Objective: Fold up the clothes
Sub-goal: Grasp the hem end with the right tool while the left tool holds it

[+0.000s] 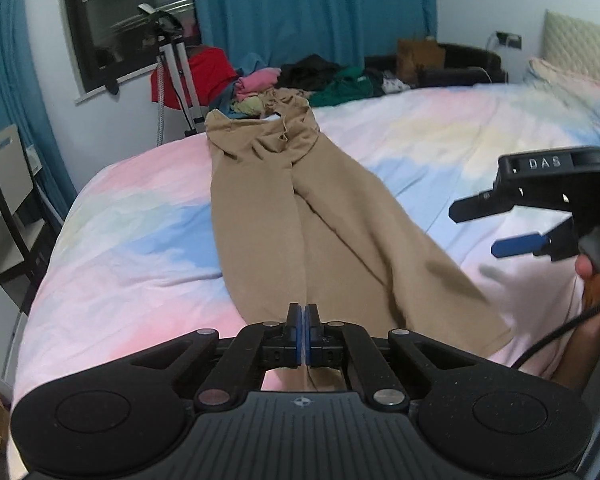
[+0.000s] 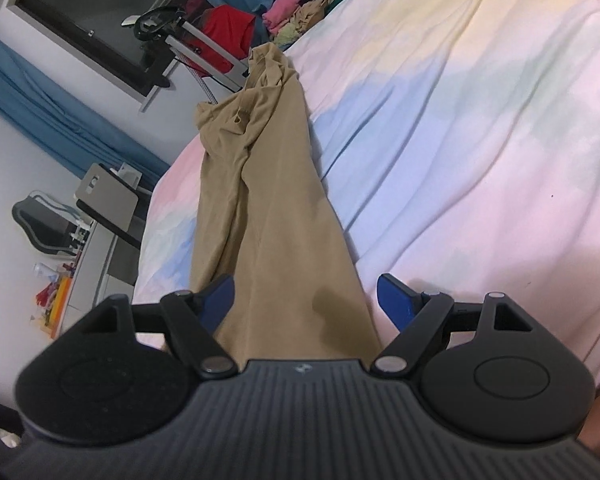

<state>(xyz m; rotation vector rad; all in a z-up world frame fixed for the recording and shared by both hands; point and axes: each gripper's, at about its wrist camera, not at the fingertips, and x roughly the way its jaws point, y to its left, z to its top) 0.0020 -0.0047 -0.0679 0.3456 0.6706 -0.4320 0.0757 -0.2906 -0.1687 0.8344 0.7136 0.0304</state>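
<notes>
A tan garment [image 1: 300, 216] lies stretched lengthwise on the pastel bedspread [image 1: 132, 240], its bunched far end toward the bed's far edge. My left gripper [image 1: 303, 316] is shut at the garment's near end; whether cloth is pinched between the pads is not clear. My right gripper [image 1: 476, 228] is open and hovers over the bed to the right of the garment. In the right wrist view the garment [image 2: 276, 200] runs between the open blue pads [image 2: 394, 300] of my right gripper [image 2: 306, 294], above the near end.
A heap of mixed clothes [image 1: 300, 84] lies at the bed's far edge. A tripod [image 1: 176, 68] and a red item stand beyond it by the window. A chair [image 1: 8, 184] stands left of the bed. Pillows and headboard [image 1: 576, 56] are at right.
</notes>
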